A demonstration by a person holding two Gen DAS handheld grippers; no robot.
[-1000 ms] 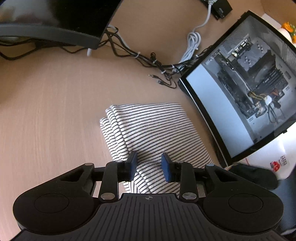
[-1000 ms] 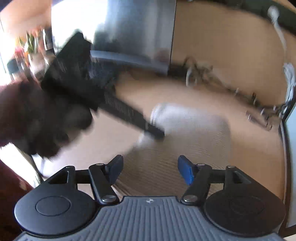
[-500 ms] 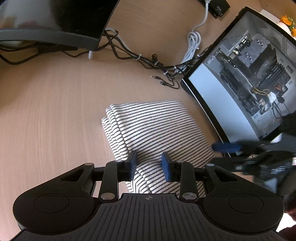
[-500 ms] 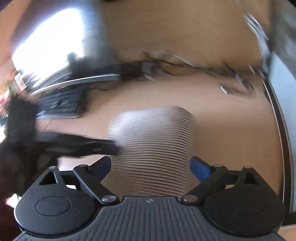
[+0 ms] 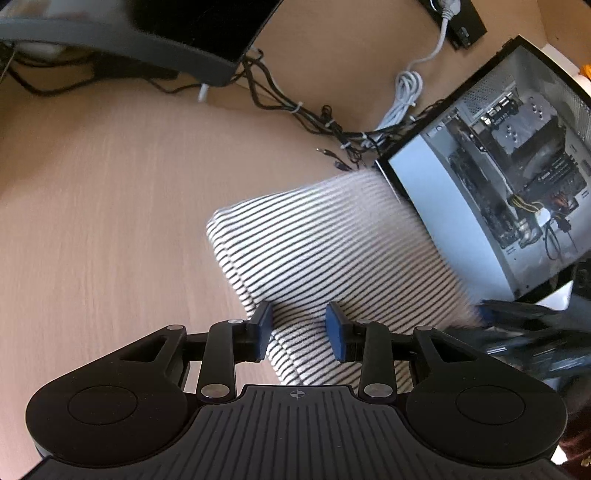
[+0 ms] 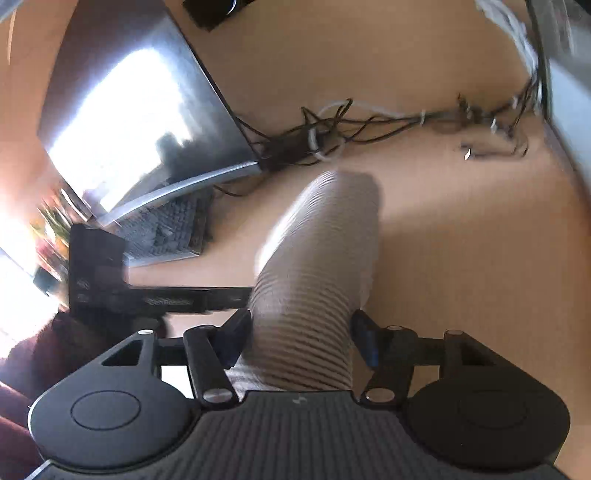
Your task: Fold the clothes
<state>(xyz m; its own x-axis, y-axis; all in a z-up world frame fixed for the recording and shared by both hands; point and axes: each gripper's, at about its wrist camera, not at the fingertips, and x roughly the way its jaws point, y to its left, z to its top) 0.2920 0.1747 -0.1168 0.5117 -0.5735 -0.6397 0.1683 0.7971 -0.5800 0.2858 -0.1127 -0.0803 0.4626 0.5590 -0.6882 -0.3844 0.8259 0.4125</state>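
Note:
A folded white garment with thin black stripes (image 5: 325, 243) lies on the wooden desk, its right edge against the PC case. My left gripper (image 5: 298, 330) is open, its blue pads either side of the garment's near edge. My right gripper (image 6: 301, 334) is open and straddles the garment (image 6: 314, 266) from its right side; that view is blurred. The right gripper also shows blurred at the right edge of the left wrist view (image 5: 532, 332). The left gripper shows as a dark bar in the right wrist view (image 6: 155, 295).
An open PC case (image 5: 498, 177) stands on the right, close to the garment. A monitor (image 5: 147, 33) stands at the back left, with tangled black and white cables (image 5: 332, 122) behind. A keyboard (image 6: 166, 229) lies under the monitor. Bare desk (image 5: 92, 221) lies left.
The garment has shifted right and back toward the PC case. My right gripper has swung in around the garment's right side. My left gripper stays open at the near edge.

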